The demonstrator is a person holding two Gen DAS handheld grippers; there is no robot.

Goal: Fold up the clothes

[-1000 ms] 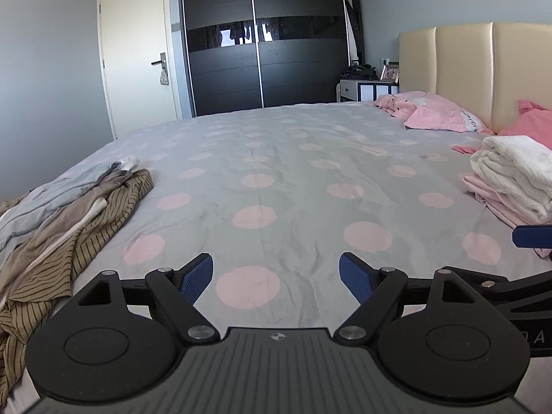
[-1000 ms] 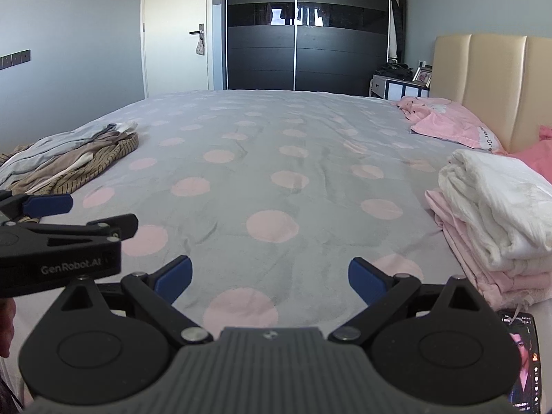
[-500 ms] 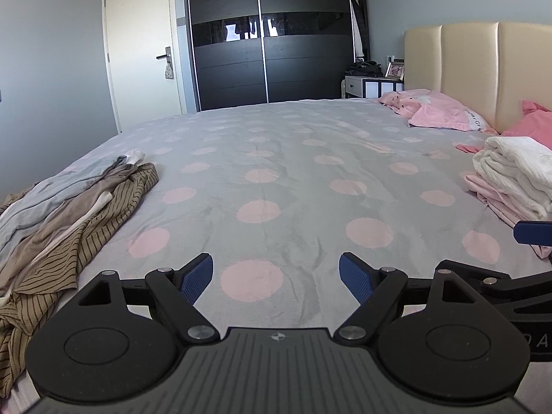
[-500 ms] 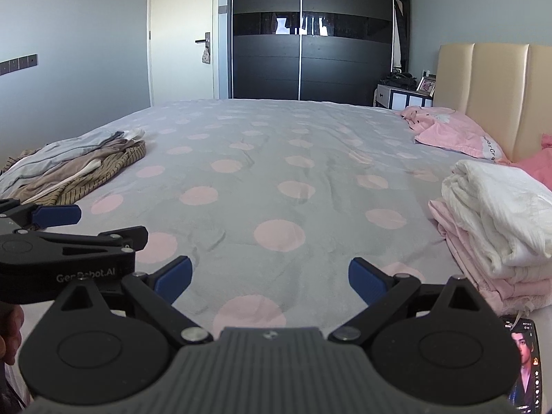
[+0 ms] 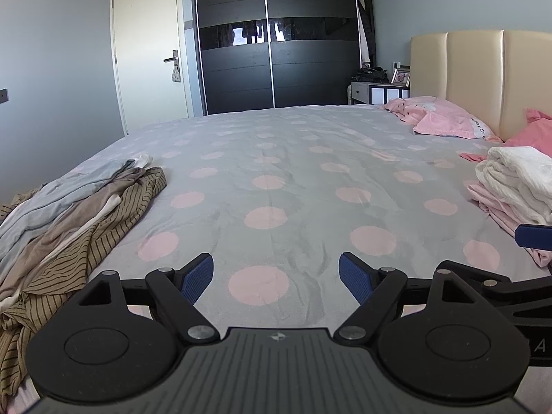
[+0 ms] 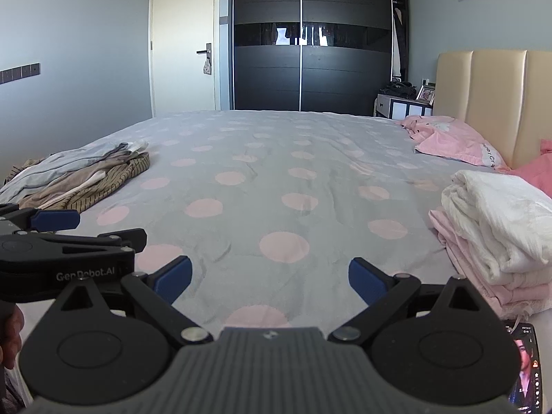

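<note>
A loose pile of unfolded clothes (image 5: 72,214), pale blue, tan and brown-striped, lies at the left edge of the bed; it also shows in the right wrist view (image 6: 82,176). A folded stack, white on pink (image 6: 496,234), sits at the right; it also shows in the left wrist view (image 5: 514,183). My left gripper (image 5: 276,277) is open and empty over the grey dotted bedspread (image 5: 276,172). My right gripper (image 6: 269,276) is open and empty beside it, with the left gripper's body at its left.
Pink pillows (image 5: 445,120) lie by the cream headboard (image 5: 483,72). A black wardrobe (image 5: 276,41), a door (image 5: 148,58) and a nightstand (image 5: 376,91) stand beyond the bed. A lit phone (image 6: 524,365) lies at the near right corner.
Both grippers have tilted upward and drawn back a little, so more wall and wardrobe show. Both stay open and empty. The clothes have not moved.
</note>
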